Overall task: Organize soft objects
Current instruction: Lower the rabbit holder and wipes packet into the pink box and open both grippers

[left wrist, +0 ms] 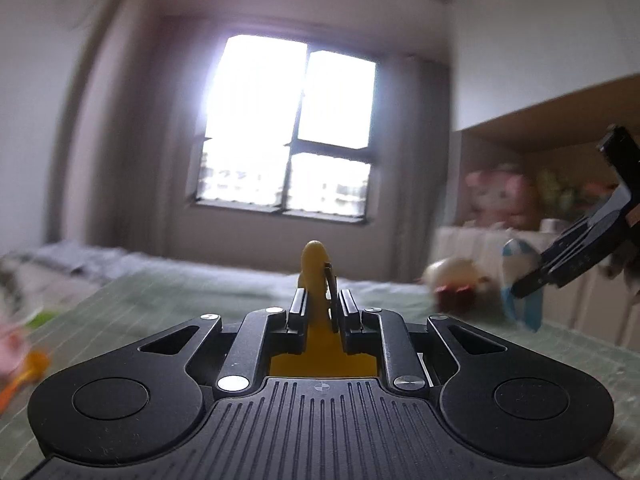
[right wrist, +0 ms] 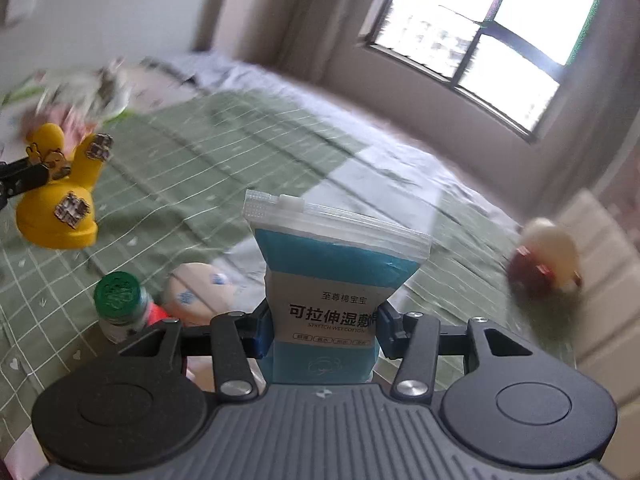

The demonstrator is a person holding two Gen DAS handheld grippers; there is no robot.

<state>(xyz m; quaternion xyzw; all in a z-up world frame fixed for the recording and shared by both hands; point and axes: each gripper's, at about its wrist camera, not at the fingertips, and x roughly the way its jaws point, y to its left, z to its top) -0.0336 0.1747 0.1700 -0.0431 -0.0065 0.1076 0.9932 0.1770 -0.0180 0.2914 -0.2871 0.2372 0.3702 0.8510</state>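
Right gripper (right wrist: 322,326): its jaws are pressed against the sides of a blue-and-white cotton-pad pouch (right wrist: 336,276), which stands upright between them, lifted above the bed (right wrist: 224,152).
Left gripper (left wrist: 322,304): its jaws are nearly together, pinching a yellow soft toy (left wrist: 316,268); the toy is carried in the air, clear of the green checked bedding.
Still on the bed: a round cream-and-red plush (right wrist: 546,256) near the far edge, a pale round plush (right wrist: 200,292) and a green-capped bottle (right wrist: 120,300) just below the right gripper, and a blurred heap of toys (right wrist: 80,88) near the pillows.
Progress: judged midway at most; both grippers are loaded, neither load is set down, and several soft things lie scattered.
Only in the left view: a shelf recess (left wrist: 520,184) beyond the bed, with pink and green plush already in it, probably the destination; the right gripper also appears here at the right edge, with the blue pouch below it.
Only in the right view: the yellow toy's whole shape, with patches on it, and the pouch's printed label.
Blur: both views are smeared, so finer detail cannot be told.
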